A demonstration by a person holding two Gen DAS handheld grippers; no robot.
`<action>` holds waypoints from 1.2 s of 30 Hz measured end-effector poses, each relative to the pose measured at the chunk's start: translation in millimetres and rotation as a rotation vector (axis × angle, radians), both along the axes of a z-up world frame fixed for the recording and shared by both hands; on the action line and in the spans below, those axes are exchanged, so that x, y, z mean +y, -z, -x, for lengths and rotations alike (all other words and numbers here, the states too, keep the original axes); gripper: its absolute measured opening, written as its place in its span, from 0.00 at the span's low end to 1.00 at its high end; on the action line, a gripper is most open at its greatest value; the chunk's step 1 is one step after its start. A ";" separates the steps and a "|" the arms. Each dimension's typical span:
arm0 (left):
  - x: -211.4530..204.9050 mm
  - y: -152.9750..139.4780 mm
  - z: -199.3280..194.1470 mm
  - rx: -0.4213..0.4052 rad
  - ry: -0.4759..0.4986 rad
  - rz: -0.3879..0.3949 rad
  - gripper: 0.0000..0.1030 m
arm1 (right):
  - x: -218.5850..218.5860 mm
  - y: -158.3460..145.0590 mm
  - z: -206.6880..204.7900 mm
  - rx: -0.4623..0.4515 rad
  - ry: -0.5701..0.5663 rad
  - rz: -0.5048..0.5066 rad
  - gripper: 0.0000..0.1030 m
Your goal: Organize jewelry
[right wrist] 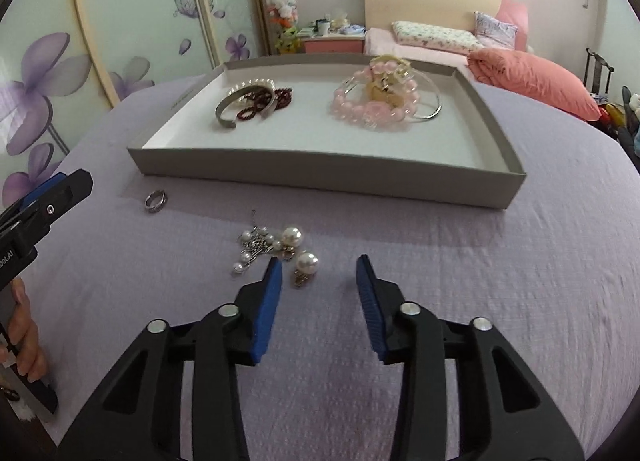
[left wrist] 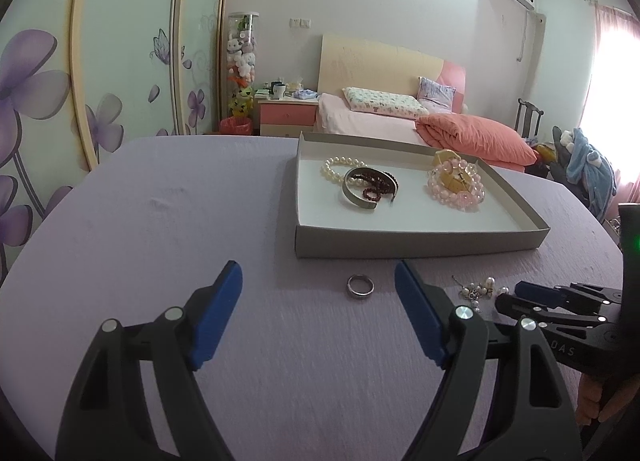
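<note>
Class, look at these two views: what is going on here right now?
A person holds two black grippers with blue pads over a lilac tablecloth. The shallow grey cardboard tray already holds bracelets. A silver ring lies ahead of the open left gripper. The right gripper, empty, hangs beside a tangle of pearl earrings.

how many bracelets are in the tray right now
4 that I can tell: a pearl bracelet, silver cuff and dark red bead bracelet piled at the tray's left, pink bead bracelet at right; overlaps may hide more.

We look forward and down from each wrist, close over the surface; both views share the tray.
</note>
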State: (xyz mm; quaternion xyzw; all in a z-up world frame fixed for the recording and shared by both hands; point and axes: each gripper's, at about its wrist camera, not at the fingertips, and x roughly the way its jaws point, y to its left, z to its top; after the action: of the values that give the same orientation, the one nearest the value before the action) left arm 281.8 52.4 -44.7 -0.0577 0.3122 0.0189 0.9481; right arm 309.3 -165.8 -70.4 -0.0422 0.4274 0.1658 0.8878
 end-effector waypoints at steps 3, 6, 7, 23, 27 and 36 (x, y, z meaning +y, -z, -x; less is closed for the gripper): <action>-0.7 0.4 -0.6 0.005 0.000 -0.002 0.75 | 1.7 -0.3 -1.3 0.000 -0.003 0.000 0.32; -0.8 1.1 -1.3 0.009 -0.003 0.003 0.75 | 3.2 -0.8 -1.7 0.000 -0.006 0.005 0.28; -0.6 1.4 -1.6 0.012 -0.003 0.004 0.75 | 4.6 -0.8 -1.9 0.000 -0.009 0.009 0.28; -17.9 13.9 -11.8 0.105 0.035 -0.038 0.75 | -11.1 -2.1 2.3 0.004 0.048 -0.001 0.14; -21.8 17.6 -16.7 0.134 0.048 -0.039 0.75 | -18.0 -3.0 3.9 0.002 0.065 -0.013 0.14; -30.2 30.4 -40.9 0.225 0.056 -0.060 0.65 | -29.4 -3.2 7.5 0.005 0.085 -0.036 0.14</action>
State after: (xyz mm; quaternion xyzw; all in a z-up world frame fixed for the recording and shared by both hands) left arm 322.7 22.1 -75.1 -0.0179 0.4176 0.0084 0.9084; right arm 301.8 -195.2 -67.2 -0.0077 0.4277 0.1356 0.8936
